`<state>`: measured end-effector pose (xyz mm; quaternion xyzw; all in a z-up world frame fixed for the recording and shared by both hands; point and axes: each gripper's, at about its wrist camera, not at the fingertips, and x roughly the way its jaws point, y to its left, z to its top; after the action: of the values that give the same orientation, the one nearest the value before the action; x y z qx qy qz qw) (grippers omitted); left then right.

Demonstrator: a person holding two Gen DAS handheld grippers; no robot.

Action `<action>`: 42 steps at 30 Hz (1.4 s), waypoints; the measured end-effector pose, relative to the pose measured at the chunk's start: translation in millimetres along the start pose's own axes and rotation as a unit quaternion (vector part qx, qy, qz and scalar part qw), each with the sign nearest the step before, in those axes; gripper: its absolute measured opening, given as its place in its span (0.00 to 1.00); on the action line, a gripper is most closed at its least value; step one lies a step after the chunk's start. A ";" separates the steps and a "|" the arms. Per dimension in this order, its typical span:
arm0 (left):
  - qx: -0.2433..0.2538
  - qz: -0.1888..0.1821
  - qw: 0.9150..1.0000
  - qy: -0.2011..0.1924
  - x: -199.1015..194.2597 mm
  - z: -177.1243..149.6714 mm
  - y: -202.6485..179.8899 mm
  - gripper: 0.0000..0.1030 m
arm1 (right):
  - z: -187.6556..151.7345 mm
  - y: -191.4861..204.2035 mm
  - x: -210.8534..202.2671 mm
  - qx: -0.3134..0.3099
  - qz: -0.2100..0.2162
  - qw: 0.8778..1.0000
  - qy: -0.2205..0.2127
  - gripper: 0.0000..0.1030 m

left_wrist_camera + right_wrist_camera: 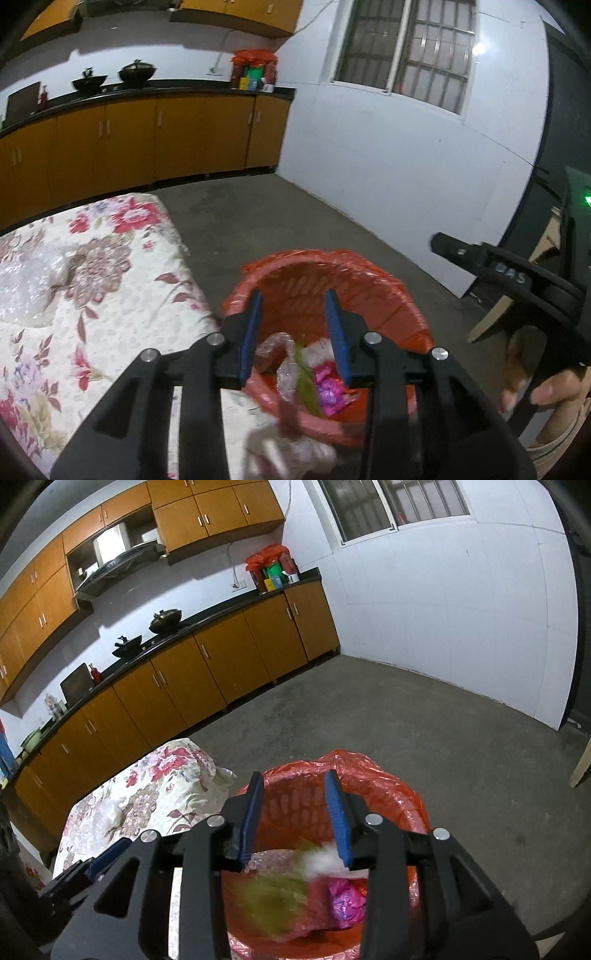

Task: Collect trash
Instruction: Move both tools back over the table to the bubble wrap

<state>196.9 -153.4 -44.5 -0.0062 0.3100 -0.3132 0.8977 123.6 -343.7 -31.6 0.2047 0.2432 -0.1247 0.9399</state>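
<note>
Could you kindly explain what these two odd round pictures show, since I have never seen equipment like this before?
There is no robot here: a person holds a two-fingered grabbing tool in each hand, and each tool carries a wide-angle camera looking along its fingers. One picture comes from the left gripper, the other from the right gripper. Both hang over a bin lined with a red bag, in a kitchen, beside a table under a flowered cloth. The bin already holds clear wrap, a pink wrapper and something green. On both tools the jaws stand apart and grip nothing; blurred scraps show below them. In the left picture you can also see the person's hand holding the other tool.
</note>
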 end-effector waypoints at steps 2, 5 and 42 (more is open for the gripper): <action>-0.009 0.016 1.000 0.000 -2.3 -0.5 10.9 0.35 | -0.5 3.2 0.4 -0.006 0.001 1.000 0.002 0.35; -0.014 0.043 0.999 -0.001 -7.3 -2.5 26.0 0.38 | -2.5 9.8 0.9 -0.023 0.003 1.000 0.002 0.35; -0.170 0.356 0.918 -0.051 -169.1 -66.9 293.0 0.42 | -122.4 351.5 132.4 -0.252 0.247 0.919 0.175 0.35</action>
<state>219.5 190.1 -65.2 -0.0637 0.2936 0.0849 0.9500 303.9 4.2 -82.6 0.0337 0.3689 0.2144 0.9038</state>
